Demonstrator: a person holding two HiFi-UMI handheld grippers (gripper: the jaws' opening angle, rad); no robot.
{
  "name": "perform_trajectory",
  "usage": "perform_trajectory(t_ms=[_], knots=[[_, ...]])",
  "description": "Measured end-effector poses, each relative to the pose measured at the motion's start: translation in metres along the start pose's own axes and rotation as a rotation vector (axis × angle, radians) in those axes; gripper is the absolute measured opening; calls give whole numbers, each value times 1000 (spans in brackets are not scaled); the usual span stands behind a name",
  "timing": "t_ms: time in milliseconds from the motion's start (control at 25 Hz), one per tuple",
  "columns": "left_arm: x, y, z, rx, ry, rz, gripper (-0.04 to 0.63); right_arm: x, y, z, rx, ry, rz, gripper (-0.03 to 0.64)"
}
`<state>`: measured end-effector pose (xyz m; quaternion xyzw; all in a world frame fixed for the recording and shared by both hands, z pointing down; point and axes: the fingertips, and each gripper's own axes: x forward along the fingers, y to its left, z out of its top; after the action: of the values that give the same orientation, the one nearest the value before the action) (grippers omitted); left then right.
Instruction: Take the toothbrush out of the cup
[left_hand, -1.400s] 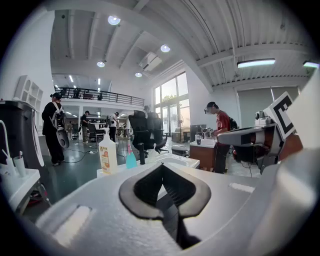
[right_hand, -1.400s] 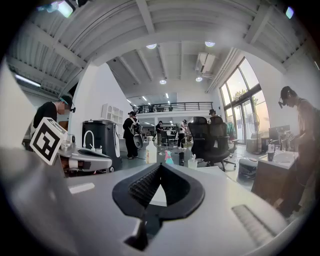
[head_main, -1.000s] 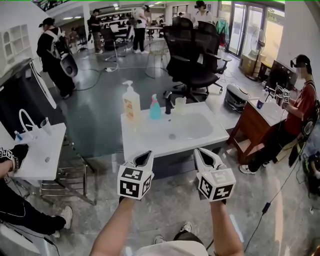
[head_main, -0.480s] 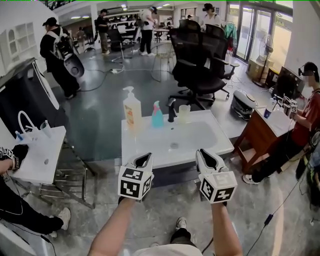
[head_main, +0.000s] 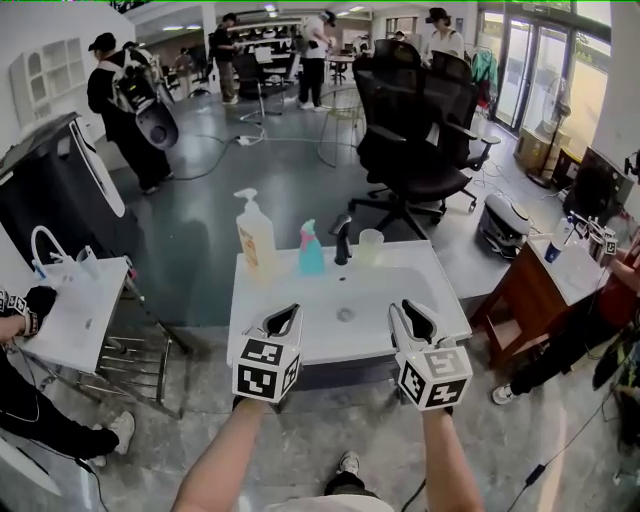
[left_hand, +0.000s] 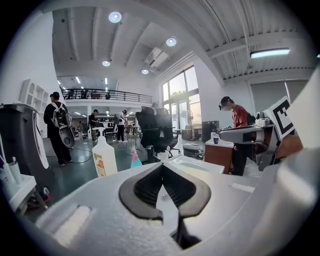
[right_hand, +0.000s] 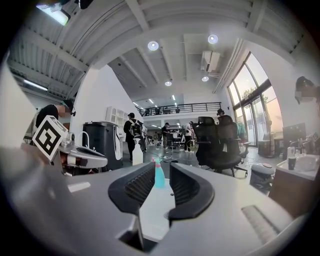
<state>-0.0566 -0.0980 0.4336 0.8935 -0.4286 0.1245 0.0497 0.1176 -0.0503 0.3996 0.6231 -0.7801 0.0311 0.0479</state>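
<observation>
A pale translucent cup (head_main: 370, 246) stands at the back of the white sink (head_main: 300, 335), right of the black tap (head_main: 343, 240); in the left gripper view the cup (left_hand: 163, 156) shows small beyond the jaws. No toothbrush can be made out in it at this distance. My left gripper (head_main: 287, 316) hovers over the sink's front edge, jaws shut and empty, tips meeting (left_hand: 161, 169). My right gripper (head_main: 412, 313) is beside it over the front edge, well short of the cup. Its jaws (right_hand: 161, 176) are opening, with a gap and nothing between them.
A white pump bottle (head_main: 255, 238) and a teal bottle (head_main: 311, 248) stand at the sink's back left. Black office chairs (head_main: 415, 130) are behind it. A second small sink (head_main: 75, 310) with a person's hand is at left, a wooden desk (head_main: 545, 290) at right.
Both grippers have moved forward to the sink, so their tips now reach over its front edge. The sink and cup look nearer.
</observation>
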Motion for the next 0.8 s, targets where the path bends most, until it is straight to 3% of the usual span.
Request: perform_trajectory(t_ms=[800], knots=[[82,-20,29,-14,3,116,-2,64,-85,0,-18,9,143,149]])
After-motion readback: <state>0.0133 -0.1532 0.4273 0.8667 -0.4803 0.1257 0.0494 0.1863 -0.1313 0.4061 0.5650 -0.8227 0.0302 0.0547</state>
